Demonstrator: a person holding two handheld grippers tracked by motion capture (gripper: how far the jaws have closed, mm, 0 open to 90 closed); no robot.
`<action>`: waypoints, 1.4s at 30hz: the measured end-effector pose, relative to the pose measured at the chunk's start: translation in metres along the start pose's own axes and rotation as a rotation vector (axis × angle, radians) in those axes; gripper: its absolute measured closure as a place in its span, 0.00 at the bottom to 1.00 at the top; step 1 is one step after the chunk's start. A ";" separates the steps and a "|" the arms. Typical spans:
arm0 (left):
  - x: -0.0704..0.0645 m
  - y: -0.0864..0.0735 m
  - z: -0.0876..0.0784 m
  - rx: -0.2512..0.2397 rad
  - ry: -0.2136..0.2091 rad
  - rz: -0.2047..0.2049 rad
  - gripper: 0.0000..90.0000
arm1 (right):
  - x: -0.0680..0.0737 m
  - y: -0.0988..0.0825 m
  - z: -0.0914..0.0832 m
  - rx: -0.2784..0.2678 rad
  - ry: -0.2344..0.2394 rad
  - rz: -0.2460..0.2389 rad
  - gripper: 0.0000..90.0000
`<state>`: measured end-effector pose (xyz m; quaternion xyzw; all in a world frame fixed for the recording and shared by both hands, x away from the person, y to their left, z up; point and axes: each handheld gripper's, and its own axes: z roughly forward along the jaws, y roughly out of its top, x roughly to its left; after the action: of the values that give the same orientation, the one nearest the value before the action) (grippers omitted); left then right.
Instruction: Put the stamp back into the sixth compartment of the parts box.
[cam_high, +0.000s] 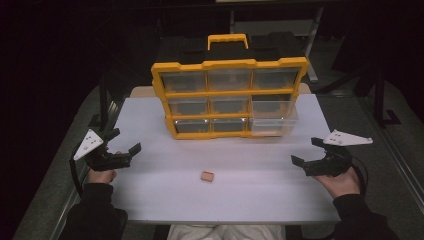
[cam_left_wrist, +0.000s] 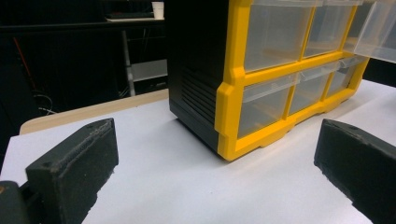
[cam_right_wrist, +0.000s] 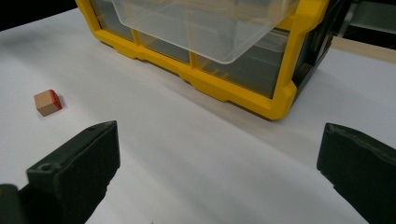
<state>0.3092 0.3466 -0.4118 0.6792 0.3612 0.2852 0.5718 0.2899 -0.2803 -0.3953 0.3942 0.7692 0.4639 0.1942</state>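
- Wooden block (cam_high: 207, 176): small, pale, with one red face; lies alone on the white tabletop (cam_high: 150, 200), roughly midway between the two grippers and well apart from both. In the right gripper view the wooden block (cam_right_wrist: 47, 102) sits ahead of and beyond the left-hand jaw, red face turned toward the organizer.
- Left gripper (cam_high: 126, 142): held in the person's left hand (cam_high: 101, 175) near the tabletop's left edge; jaws spread wide, nothing between them. In the left gripper view the left gripper (cam_left_wrist: 215, 163) looks across bare tabletop at the organizer's near corner.
- Right gripper (cam_high: 306, 151): held in the person's right hand (cam_high: 342, 182) near the tabletop's right edge; jaws spread wide, nothing between them. The right gripper (cam_right_wrist: 217, 163) frames bare tabletop in its own view.
- Organizer (cam_high: 230, 64): yellow-framed, black-bodied cabinet with a yellow handle and three rows of clear drawers; stands upright ahead of both grippers, apart from them.
- Drawer (cam_high: 274, 120): clear plastic, pulled out from the right-hand column and jutting forward of the frame; ahead of the right gripper and nearer to it than to the left gripper. Seen from below in the right gripper view (cam_right_wrist: 205, 28); contents cannot be told.
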 end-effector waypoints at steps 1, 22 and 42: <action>0.000 0.000 0.000 0.000 0.001 0.001 0.00 | 0.000 0.000 0.000 -0.002 0.002 0.002 0.00; -0.003 -0.003 0.003 0.013 -0.011 0.023 0.00 | 0.013 0.007 -0.005 -0.009 0.027 -0.055 0.00; -0.004 -0.004 0.004 0.022 -0.014 0.031 0.00 | 0.035 0.017 0.004 0.046 0.070 -0.117 0.00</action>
<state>0.3089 0.3413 -0.4162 0.6930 0.3497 0.2852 0.5623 0.2787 -0.2462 -0.3807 0.3365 0.8077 0.4476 0.1848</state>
